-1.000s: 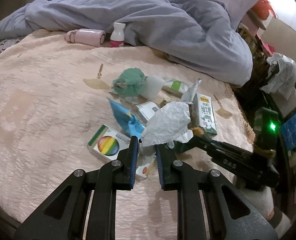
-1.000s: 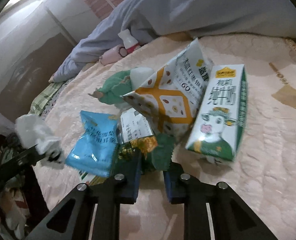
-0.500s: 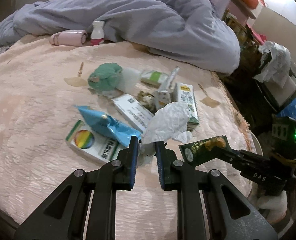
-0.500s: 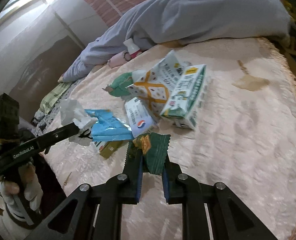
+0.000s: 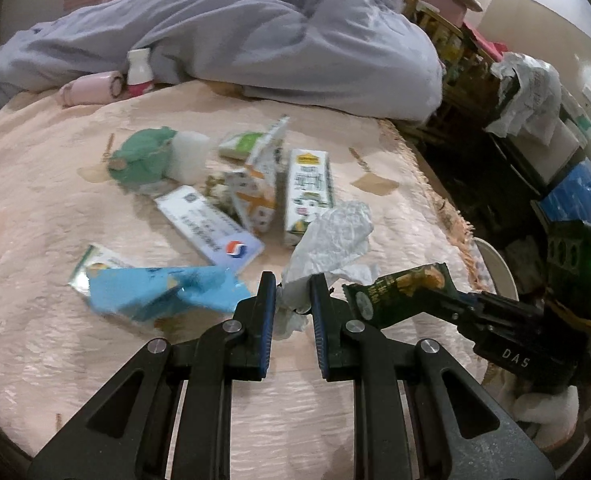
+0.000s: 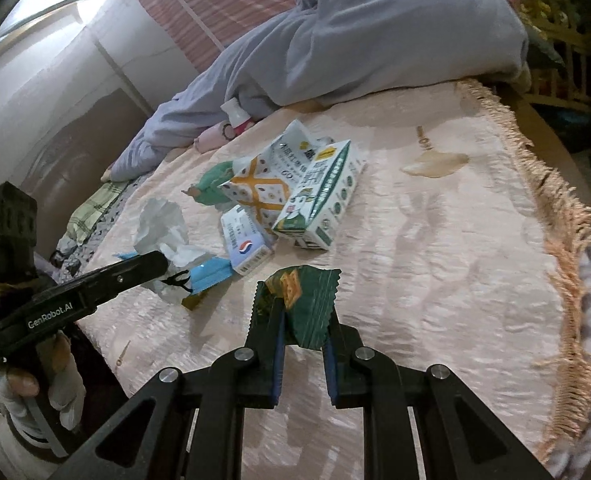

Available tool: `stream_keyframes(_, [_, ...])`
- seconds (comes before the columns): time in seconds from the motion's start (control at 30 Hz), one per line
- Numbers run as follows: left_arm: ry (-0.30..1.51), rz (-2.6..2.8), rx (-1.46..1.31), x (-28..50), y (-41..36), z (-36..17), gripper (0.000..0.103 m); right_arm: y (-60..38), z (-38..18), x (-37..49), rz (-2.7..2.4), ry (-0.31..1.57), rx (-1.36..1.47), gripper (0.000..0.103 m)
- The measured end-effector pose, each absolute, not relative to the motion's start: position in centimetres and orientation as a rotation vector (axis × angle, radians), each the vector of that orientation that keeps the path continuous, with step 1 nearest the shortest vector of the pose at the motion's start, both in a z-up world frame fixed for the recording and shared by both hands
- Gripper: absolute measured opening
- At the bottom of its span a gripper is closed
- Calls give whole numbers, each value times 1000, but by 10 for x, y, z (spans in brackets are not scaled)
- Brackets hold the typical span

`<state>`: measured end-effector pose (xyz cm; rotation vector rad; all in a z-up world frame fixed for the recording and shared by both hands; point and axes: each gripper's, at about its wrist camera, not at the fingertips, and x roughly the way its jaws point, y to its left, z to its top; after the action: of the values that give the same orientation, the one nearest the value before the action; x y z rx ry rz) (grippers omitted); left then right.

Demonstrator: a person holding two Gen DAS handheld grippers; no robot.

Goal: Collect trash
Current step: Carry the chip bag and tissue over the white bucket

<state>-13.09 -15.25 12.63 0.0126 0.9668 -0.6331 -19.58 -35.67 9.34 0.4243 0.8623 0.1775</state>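
Two hand-held grippers over a peach bedspread (image 5: 35,200): left (image 5: 292,292) clamping tissue (image 5: 331,236), right (image 6: 304,320) clamping green wrapper (image 6: 307,300).

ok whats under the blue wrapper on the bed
A flat box pokes out from under the blue wrapper at its left end, with a yellowish scrap at its near edge. Whatever else lies beneath is covered.

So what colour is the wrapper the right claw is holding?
Dark green, with an orange-yellow patch near the top. The wrapper in the right claw shows best in the right wrist view.
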Motion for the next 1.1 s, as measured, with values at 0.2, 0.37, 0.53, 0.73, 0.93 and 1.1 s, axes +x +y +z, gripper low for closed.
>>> stream_keyframes(0.2, [970, -678, 37, -142, -181, 126, 15, -370, 97, -208, 140, 855, 405, 15])
stream_keyframes(0.37, [963, -702, 68, -150, -202, 126, 15, -385, 100, -220, 98, 845, 383, 15])
stream_keyframes(0.53, [970, -731, 81, -157, -223, 124, 15, -398, 106, -233, 45, 841, 340, 15])
stream_keyframes(0.73, [971, -768, 87, -166, -247, 126, 15, -419, 112, -250, -17, 833, 318, 15])
stream_keyframes(0.93, [965, -802, 103, -177, -270, 128, 15, -434, 118, -263, -75, 828, 276, 15])
stream_keyframes(1.1, [964, -830, 122, -186, -292, 128, 15, -450, 123, -276, -118, 823, 268, 15])
